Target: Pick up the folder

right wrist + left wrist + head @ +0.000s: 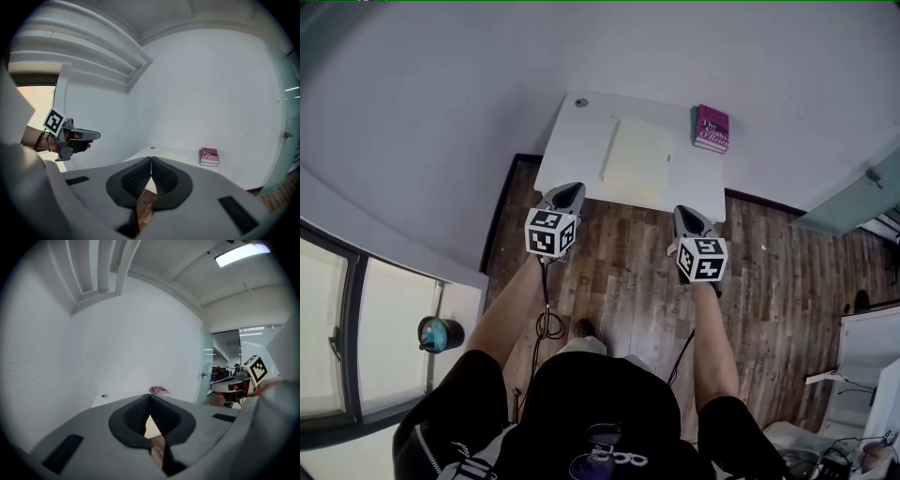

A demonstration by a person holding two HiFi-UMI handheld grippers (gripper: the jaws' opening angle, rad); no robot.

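Head view: the pale folder [637, 150] lies flat in the middle of the white bench [572, 150], with a pink book [711, 128] at the far right corner. The left gripper [568, 192] and right gripper [688, 217] hang over the wood floor [628, 272] at the bench's near edge, not touching the folder.

Left gripper view: jaws clenched together, nothing in them.

Right gripper view: same deal, clamped tight and empty, book ahead on the right.
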